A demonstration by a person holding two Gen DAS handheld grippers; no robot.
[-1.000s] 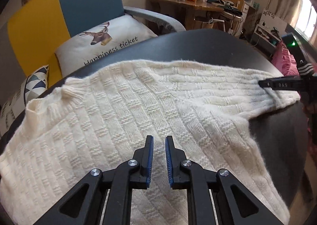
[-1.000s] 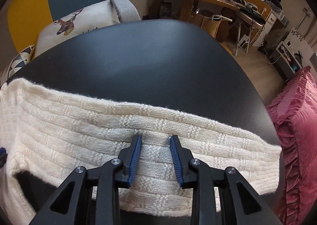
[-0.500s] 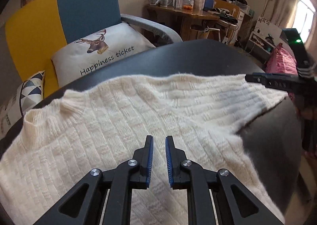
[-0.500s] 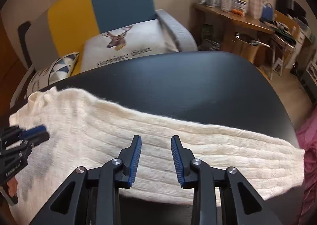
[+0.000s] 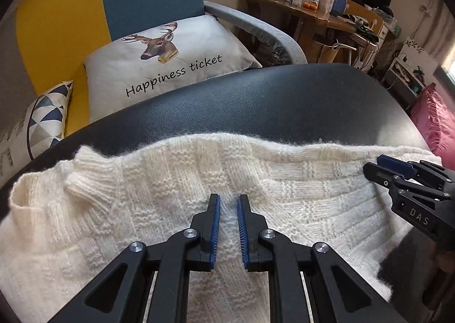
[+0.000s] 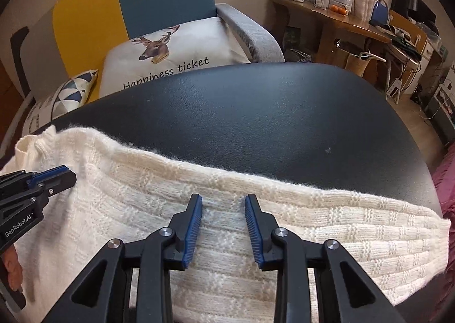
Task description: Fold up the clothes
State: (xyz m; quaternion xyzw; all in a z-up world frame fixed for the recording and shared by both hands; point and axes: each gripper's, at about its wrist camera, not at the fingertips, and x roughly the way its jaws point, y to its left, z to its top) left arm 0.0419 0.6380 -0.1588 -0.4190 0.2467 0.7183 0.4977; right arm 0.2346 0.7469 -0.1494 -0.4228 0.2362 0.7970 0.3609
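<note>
A cream knitted sweater (image 5: 170,198) lies flat on a black padded table (image 5: 270,101). Its ribbed collar (image 5: 82,178) is at the left. One sleeve (image 6: 355,226) stretches out to the right, its cuff near the table's right edge. My left gripper (image 5: 227,203) is over the sweater's body, jaws slightly apart, holding nothing. My right gripper (image 6: 223,205) is open over the sleeve and holds nothing. Each gripper shows in the other's view: the right one (image 5: 398,172), the left one (image 6: 48,178).
Behind the table (image 6: 256,112) stands a yellow and blue armchair (image 5: 113,4) with a deer cushion (image 5: 170,58) and a triangle-pattern cushion (image 5: 45,121). A cluttered wooden desk (image 5: 312,13) is at the back right. Pink ruffled fabric (image 5: 435,121) lies beyond the table's right edge.
Both grippers have drawn back toward me and closer together over the sweater. The right gripper, which was down on the sleeve, lifted and has come back low over it. The sweater has not moved.
</note>
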